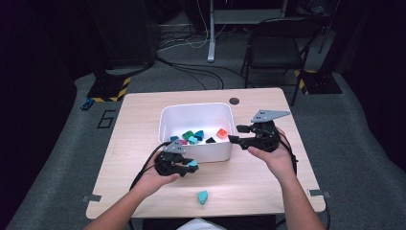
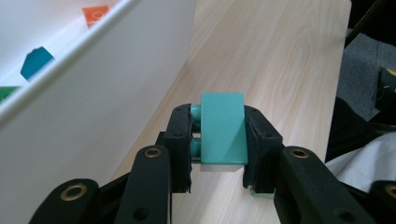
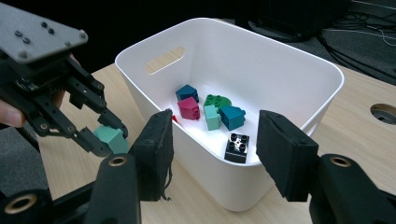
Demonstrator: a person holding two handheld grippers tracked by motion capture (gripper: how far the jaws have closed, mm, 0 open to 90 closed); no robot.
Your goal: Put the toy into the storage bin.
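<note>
My left gripper (image 1: pixel 189 166) hovers just in front of the white bin (image 1: pixel 168 115), shut on a teal sloped block (image 1: pixel 193 165). In the left gripper view the block (image 2: pixel 223 133) sits squarely between both pads, above the wood beside the bin wall (image 2: pixel 93 116). My right gripper (image 1: pixel 235 133) is open at the bin's right rim with nothing between its jaws. In the right gripper view it (image 3: pixel 212 144) looks into the bin (image 3: pixel 299 46) at a black brick (image 3: pixel 237 147), a magenta one (image 3: pixel 189 108) and several blue, teal and green ones. The left gripper (image 3: pixel 100 140) and its block (image 3: pixel 112 138) appear at the left.
A second teal block (image 1: pixel 202 197) lies loose on the table near the front edge. An orange brick (image 1: pixel 221 133) rests inside the bin by its right wall. A round cable hole (image 1: pixel 234 101) is in the tabletop behind the bin. A chair (image 1: pixel 277 45) stands beyond the table.
</note>
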